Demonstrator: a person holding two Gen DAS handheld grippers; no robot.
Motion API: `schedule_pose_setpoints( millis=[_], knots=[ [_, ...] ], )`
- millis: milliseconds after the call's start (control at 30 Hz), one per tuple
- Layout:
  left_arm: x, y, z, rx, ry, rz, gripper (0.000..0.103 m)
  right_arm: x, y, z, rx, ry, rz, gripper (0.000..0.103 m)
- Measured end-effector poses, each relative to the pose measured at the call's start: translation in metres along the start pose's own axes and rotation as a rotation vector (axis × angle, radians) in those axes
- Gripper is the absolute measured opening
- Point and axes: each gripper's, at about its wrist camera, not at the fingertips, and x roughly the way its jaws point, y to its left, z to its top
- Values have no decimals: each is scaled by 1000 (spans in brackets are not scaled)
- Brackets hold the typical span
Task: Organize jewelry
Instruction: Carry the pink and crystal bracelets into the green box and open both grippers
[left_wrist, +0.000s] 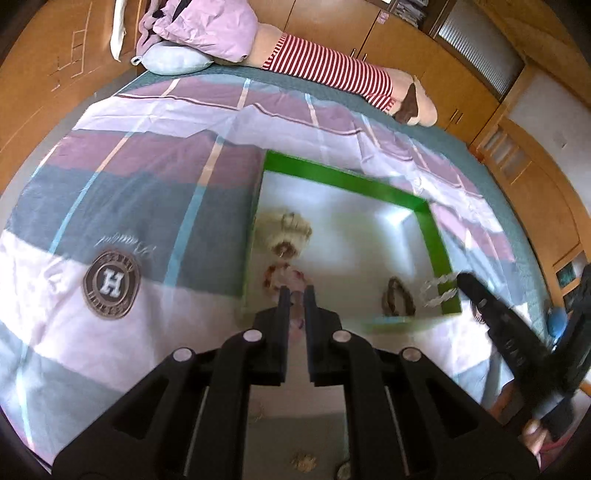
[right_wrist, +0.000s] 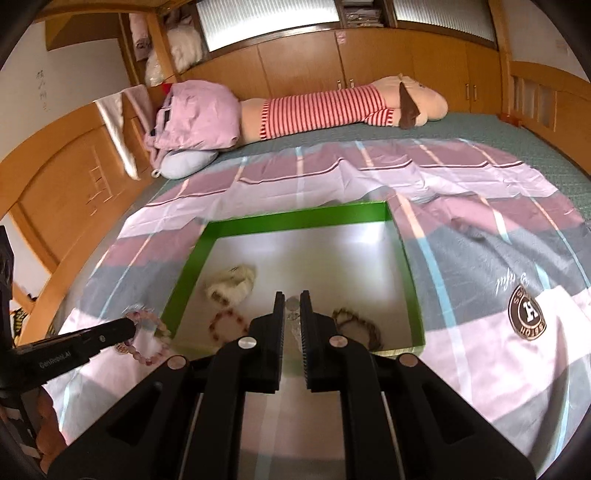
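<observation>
Both tongs narrow: left tongs (right_wrist: 135, 326) hold pink bracelet (right_wrist: 147, 341) outside green tray (right_wrist: 295, 218) rim; right tongs (right_wrist: 292, 295) hold clear bracelet (left_wrist: 439, 291).

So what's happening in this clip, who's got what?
A person is sorting bracelets into a green-rimmed tray on a bed. The left tool grips a pink bead bracelet, held just outside the tray's near left corner. The right tool is closed on a clear bead bracelet at the tray's near edge. Already lying in the tray: a cream hair tie, a red bead bracelet and a brown bracelet.
</observation>
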Motion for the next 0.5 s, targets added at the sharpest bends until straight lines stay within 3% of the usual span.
schedule_pose_setpoints(
  millis=[67,233,367,500],
  knots=[
    [7,3,7,-45,0,-62,7,11,-5,1,5,12,-15,10],
    [15,5,19,-86,-37,-78,7,31,-11,2,10,32,-44,10],
    [22,-2,22,-45,-62,-20,7,38,-10,0,-7,34,-51,10],
    [37,2,19,-43,-27,3,7,46,-9,-4,-8,59,-57,10]
  ],
)
